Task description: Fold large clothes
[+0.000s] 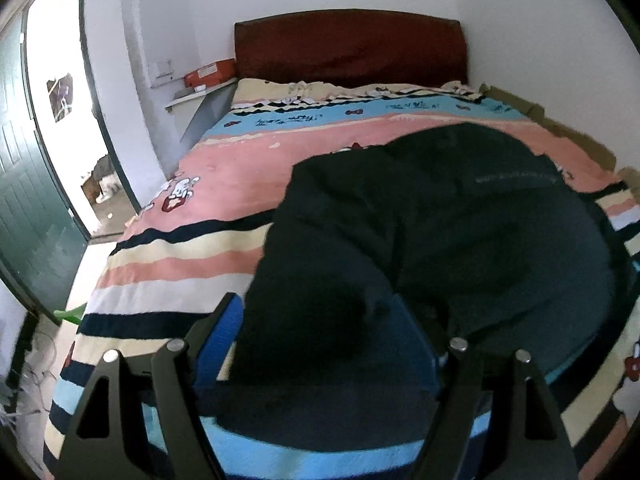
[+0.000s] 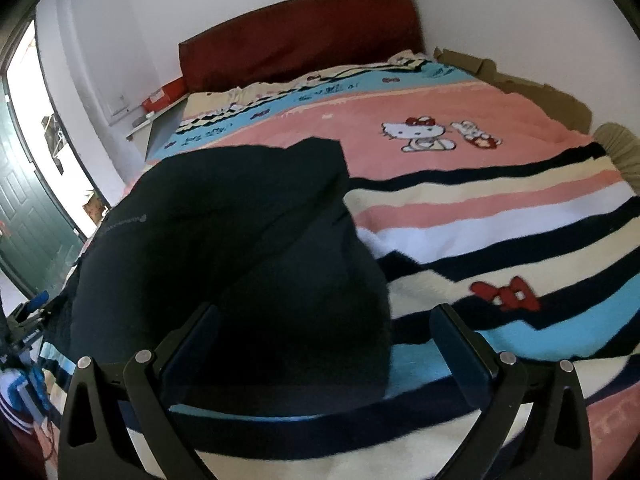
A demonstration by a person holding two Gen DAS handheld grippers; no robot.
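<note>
Left wrist view first: the dark garment (image 1: 440, 220) is spread on the striped blanket (image 1: 180, 248) of the bed, toward the right half, with its near hem bunched up right at the left gripper (image 1: 336, 328). The jaws are seen standing wide and the cloth sits between them, but it can't really be told whether the blue pads are pressing on it or just straddling it. The garment's long axis is judged to run from the near edge of the bed up toward the red headboard (image 1: 352, 48), leaning a bit to the right.

Right wrist view: the same garment (image 2: 224, 232) is seen on the left side of the picture, its far end pointing up toward the headboard. The right gripper (image 2: 324, 340) is spread wide too, with only a near corner of cloth between the jaws; a grip can't be confirmed here either.

The step looks like a near-edge pickup for a fold. Next, firm closing on the hem is called for, then carrying it away over the body toward the far end.
</note>
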